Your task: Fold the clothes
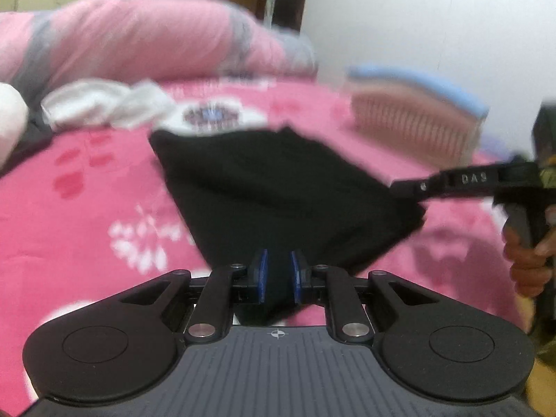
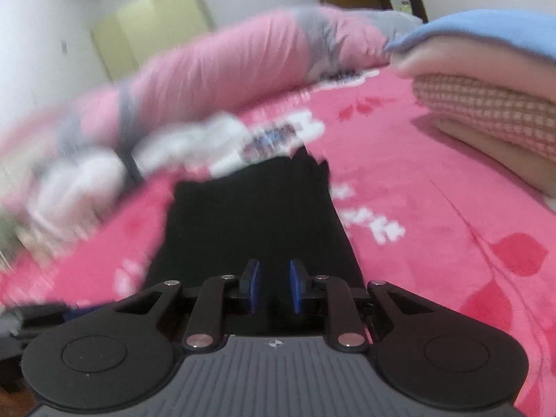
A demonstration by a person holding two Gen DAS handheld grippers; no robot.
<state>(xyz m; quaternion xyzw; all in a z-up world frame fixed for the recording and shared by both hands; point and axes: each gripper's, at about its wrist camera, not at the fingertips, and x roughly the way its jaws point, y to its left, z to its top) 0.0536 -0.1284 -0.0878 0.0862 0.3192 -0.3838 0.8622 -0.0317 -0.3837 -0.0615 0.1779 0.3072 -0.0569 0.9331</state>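
A black garment (image 1: 278, 187) lies partly folded on the pink floral bedspread (image 1: 87, 201). My left gripper (image 1: 277, 271) is shut on its near corner, with black cloth between the blue pads. The right gripper (image 1: 410, 187) reaches in from the right in the left wrist view and pinches the garment's right corner. In the right wrist view the right gripper (image 2: 272, 285) holds the black garment (image 2: 257, 215) between its blue pads, the cloth stretching away from it over the bedspread (image 2: 434, 226).
A rolled pink and grey duvet (image 1: 139, 41) lies along the far side of the bed. White clothes (image 1: 104, 104) are heaped at the left. A stack of folded blankets (image 1: 417, 114) with a blue top sits at the right, also in the right wrist view (image 2: 486, 87).
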